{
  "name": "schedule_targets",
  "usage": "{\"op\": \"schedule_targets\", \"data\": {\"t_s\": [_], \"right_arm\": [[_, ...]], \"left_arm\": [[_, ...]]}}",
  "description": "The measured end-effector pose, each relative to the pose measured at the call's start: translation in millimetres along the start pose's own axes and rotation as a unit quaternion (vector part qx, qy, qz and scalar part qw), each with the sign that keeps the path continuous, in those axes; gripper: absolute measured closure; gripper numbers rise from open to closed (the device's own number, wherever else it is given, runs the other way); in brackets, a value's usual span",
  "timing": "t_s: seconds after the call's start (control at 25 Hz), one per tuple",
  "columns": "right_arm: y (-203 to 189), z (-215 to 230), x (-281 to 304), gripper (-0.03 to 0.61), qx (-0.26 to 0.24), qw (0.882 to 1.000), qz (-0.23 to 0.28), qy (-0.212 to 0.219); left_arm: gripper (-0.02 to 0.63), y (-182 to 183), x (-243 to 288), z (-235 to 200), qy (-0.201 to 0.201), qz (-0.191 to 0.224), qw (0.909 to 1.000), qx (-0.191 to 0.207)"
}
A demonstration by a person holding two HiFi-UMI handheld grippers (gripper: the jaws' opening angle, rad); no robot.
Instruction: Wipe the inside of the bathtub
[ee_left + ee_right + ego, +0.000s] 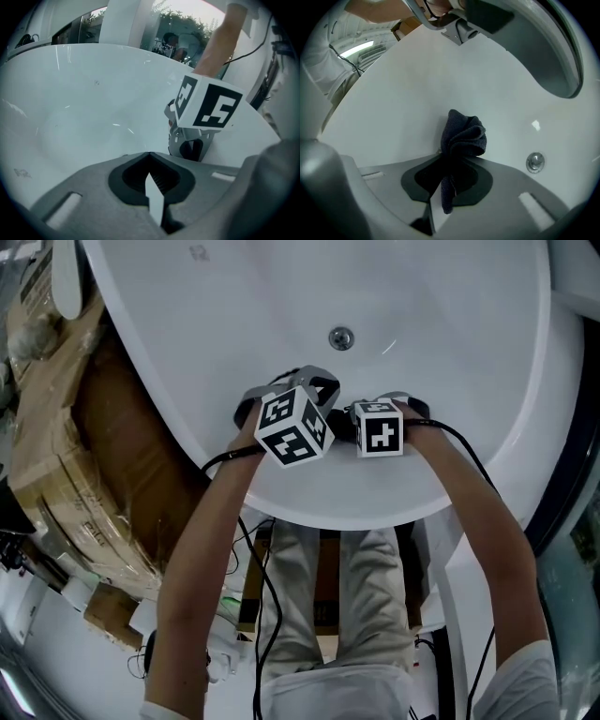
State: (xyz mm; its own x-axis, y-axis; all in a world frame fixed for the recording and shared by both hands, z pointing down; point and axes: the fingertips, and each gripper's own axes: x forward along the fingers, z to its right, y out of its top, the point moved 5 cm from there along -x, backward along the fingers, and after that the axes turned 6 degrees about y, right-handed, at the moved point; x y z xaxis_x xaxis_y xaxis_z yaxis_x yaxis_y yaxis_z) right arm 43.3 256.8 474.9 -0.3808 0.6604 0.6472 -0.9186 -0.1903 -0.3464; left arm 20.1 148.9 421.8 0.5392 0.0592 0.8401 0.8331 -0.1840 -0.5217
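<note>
Right gripper view: dark cloth (461, 138), bunched, is pinched between the jaws of the right gripper (445, 164) and held near the white bathtub (441, 324) wall at the person's end, with the drain (535, 161) just beyond. Left gripper (150, 161) is carried alongside, jaws together, nothing held. No streaks or dirt are seen; wiping is judged barely begun, with most of the interior left.
</note>
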Motion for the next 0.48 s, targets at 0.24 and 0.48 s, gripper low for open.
{"op": "schedule_targets", "data": {"t_s": [0.24, 0.48], "right_arm": [[5.7, -13.8, -5.2, 0.535, -0.007, 1.000, -0.010, 0.006], [11.6, -28.7, -11.9, 0.535, -0.014, 1.000, -0.013, 0.022]], "left_arm": [[0.617, 2.1, -8.9, 6.5, -0.006, 0.004, 0.9998, 0.016], [0.617, 5.7, -15.1, 10.6, -0.008, 0.010, 0.9997, 0.020]]}}
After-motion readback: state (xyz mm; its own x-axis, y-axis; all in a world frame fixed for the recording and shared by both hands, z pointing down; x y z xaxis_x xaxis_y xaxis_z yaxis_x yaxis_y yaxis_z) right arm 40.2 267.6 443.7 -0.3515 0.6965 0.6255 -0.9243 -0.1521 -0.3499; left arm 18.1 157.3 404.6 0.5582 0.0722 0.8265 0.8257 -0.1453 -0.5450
